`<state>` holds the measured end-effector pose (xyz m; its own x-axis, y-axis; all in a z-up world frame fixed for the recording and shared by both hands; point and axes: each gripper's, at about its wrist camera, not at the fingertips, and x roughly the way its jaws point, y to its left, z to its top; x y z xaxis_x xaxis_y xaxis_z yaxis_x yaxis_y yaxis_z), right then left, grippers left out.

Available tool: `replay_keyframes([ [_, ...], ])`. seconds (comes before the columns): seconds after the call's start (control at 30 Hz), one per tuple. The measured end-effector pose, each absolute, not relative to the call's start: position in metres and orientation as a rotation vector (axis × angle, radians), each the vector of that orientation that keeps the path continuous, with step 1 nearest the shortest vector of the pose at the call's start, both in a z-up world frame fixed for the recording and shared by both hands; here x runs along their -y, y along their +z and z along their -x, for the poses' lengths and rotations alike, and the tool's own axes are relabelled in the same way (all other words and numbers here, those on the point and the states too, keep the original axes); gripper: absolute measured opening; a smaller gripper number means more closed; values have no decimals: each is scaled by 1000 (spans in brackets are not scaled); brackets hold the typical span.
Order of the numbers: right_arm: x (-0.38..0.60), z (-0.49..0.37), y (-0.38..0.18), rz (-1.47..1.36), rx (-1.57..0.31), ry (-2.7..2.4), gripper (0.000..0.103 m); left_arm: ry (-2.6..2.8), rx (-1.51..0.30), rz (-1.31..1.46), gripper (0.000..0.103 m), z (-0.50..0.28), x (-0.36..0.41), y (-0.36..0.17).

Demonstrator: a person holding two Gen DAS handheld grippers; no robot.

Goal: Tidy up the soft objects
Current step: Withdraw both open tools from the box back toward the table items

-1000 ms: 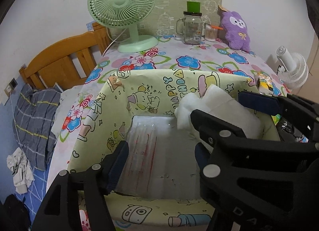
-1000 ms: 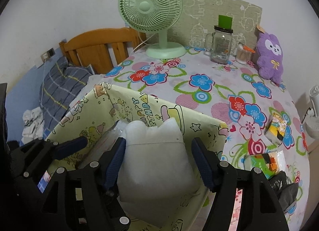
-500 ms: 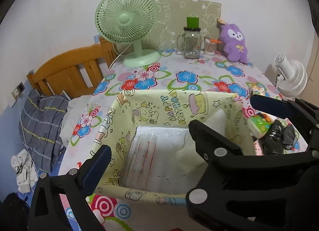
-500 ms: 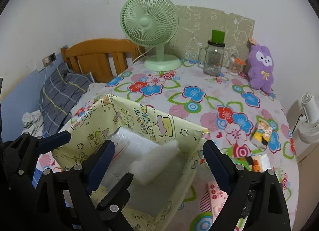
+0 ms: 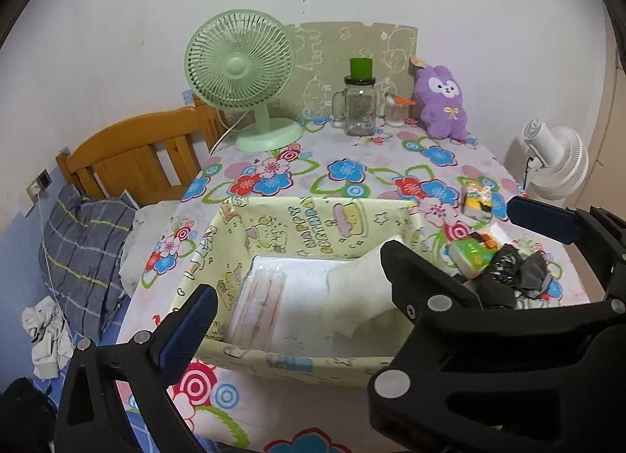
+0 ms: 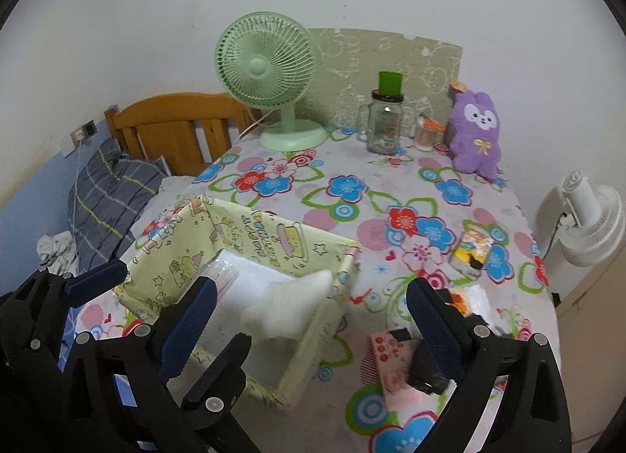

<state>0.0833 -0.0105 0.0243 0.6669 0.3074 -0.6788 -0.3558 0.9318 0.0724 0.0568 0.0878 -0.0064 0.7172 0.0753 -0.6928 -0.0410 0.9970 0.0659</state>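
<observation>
A white pillow-like soft object lies inside a pale yellow cartoon-print fabric box on a floral-covered table, slumped against the box's right-hand wall beside a clear plastic-wrapped packet on the box floor. The right gripper hovers over the box's near right corner with its blue-padded fingers spread wide and holding nothing; one finger hangs above the box interior, the other above the tabletop clutter. The left gripper is likewise spread wide and empty above the near side of the box, only its left finger clearly visible in its own view, with the other gripper's black frame crossing in front. To the right of the box lie a pink printed pack, a yellow snack packet and a crumpled black bag. At the far edge of the table stand a green desk fan, a glass mug jar with a green lid and a purple plush rabbit, upright against the wall. A wooden bed headboard and a plaid pillow lie beyond the table's left side.
</observation>
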Motion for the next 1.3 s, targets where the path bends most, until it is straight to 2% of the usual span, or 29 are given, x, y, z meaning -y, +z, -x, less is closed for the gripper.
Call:
replay_keyframes([
  [0.73, 83, -58, 40, -16, -733, 229, 101, -21, -685, -51, 102, -40, -31, 13],
  [1.3, 127, -52, 30, 12, -693, 158, 101, -65, -710, -39, 102, -43, 9, -1],
])
